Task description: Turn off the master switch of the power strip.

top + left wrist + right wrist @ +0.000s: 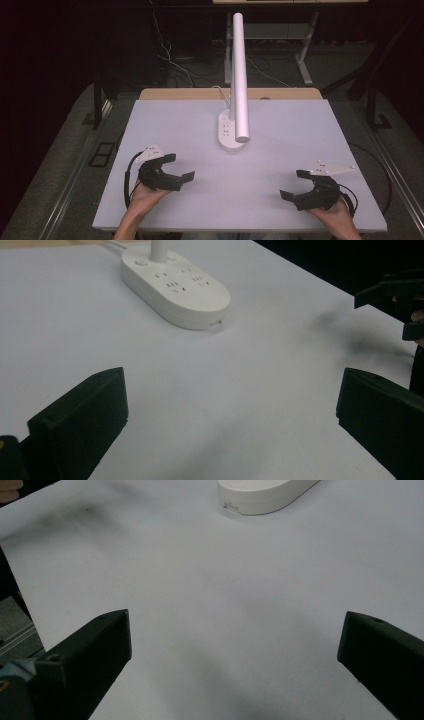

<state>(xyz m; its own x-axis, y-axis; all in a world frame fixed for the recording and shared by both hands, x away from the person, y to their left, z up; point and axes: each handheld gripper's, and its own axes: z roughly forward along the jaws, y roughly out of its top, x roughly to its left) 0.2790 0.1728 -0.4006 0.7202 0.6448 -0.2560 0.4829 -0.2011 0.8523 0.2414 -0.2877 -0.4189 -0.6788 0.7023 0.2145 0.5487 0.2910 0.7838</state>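
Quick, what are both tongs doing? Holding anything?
Left tongs: open, holding nothing.
Right tongs: open, holding nothing.

A broad, pale white rectangular tabletop [280, 150] sits over a tan wooden edge that shows along its far side. Standing directly on it, toward the far middle, is a white oval plastic lamp base with sockets on its top face [227, 134], from which a long white tube of a lamp [239, 75] rises. A white cord [220, 92] leaves the base toward the far edge.
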